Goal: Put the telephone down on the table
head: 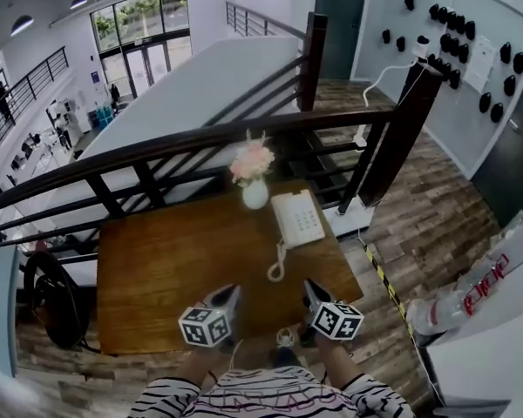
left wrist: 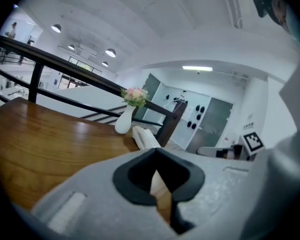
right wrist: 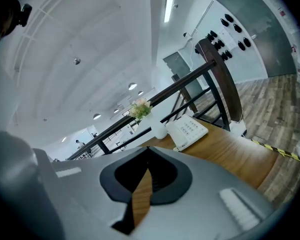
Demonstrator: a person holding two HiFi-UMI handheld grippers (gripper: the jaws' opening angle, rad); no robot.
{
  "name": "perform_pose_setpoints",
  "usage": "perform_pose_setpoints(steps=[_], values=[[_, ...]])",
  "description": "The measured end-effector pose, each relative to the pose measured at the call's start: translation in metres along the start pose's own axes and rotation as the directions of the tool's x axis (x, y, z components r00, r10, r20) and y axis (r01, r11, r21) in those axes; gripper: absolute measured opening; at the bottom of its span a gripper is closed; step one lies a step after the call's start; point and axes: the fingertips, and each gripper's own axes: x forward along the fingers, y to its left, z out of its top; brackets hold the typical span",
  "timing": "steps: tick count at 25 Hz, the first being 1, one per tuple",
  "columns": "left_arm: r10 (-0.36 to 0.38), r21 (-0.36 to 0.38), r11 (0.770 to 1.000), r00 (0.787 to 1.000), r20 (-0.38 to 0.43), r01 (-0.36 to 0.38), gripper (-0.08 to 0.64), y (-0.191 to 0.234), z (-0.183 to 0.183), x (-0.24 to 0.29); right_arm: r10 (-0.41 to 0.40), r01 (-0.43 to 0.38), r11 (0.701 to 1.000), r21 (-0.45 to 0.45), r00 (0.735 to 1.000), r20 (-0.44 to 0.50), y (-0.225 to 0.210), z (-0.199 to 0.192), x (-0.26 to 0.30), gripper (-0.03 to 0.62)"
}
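The white telephone lies flat on the wooden table at its far right. Its coiled cord trails toward the near edge. My left gripper and right gripper hover side by side over the near edge of the table, well short of the phone. Both are shut with nothing between the jaws. The left gripper view shows its closed jaws with the telephone ahead. In the right gripper view the shut jaws point toward the telephone.
A white vase of pink flowers stands just left of the phone at the table's far edge. A dark railing runs behind the table, with a thick post at the right. Yellow-black tape marks the floor on the right.
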Motion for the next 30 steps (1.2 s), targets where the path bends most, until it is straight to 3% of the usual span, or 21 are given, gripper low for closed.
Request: perform_pose_setpoints(steps=[12, 21, 30], values=[[0.024, 0.019, 1.0, 0.999, 0.028, -0.025, 0.0, -0.013, -0.035, -0.084, 0.009, -0.009, 1.0, -0.005, 1.0, -0.013, 0.043, -0.062, -0.059, 0.0], [0.062, 0.015, 0.998, 0.996, 0.059, -0.063, 0.0, -0.014, -0.053, -0.119, -0.026, 0.025, 0.999, -0.046, 1.0, -0.015, 0.056, -0.086, -0.081, 0.0], [0.094, 0.022, 0.995, 0.995, 0.035, -0.095, 0.0, -0.015, -0.072, -0.135, -0.036, 0.033, 0.997, -0.067, 0.998, -0.042, 0.068, -0.11, -0.093, 0.0]])
